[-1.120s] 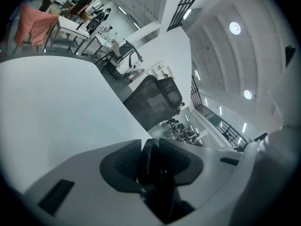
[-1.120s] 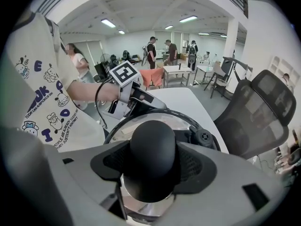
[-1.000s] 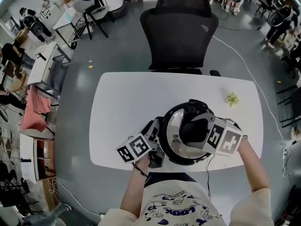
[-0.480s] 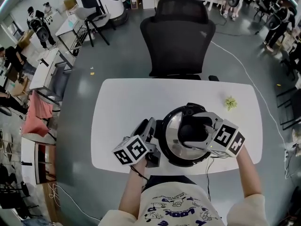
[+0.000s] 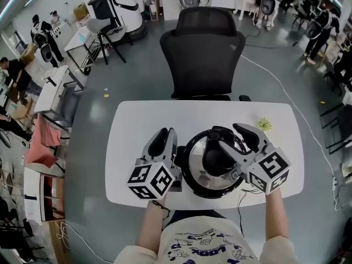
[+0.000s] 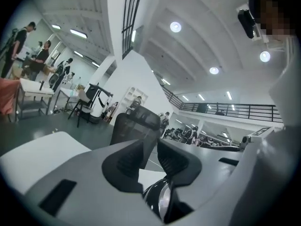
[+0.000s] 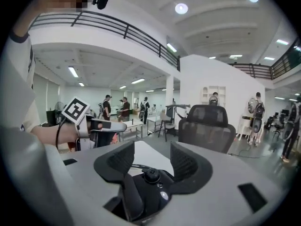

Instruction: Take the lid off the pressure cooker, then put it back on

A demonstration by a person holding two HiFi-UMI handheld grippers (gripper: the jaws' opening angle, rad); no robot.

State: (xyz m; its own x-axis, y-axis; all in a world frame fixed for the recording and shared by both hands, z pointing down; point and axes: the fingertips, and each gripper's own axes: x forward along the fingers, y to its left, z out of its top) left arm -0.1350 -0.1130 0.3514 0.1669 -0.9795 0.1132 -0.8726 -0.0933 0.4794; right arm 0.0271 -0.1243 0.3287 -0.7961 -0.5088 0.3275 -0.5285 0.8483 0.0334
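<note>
The pressure cooker point(image 5: 213, 161) stands on the white table point(image 5: 132, 125) with its shiny lid point(image 5: 199, 153) and black handle point(image 5: 215, 157) on top. My left gripper point(image 5: 163, 137) hovers just left of the pot, raised above it. Its jaws have just been closing; they stand open with nothing between them, and the cooker's rim point(image 6: 160, 199) shows below. My right gripper point(image 5: 235, 137) hangs over the lid's right side. Its jaws have also just been closing and are open and empty, with the lid's knob point(image 7: 151, 174) beneath them. The left gripper point(image 7: 96, 125) shows in the right gripper view.
A black office chair point(image 5: 202, 48) stands behind the table's far edge. A small green thing point(image 5: 263, 125) lies at the table's far right. A cable point(image 5: 242, 198) hangs off the near edge. Desks and people fill the room's left side.
Both grippers have lifted up from the cooker and turned to point more level. The right one has come off the lid's handle. The lid still sits on the pot.
</note>
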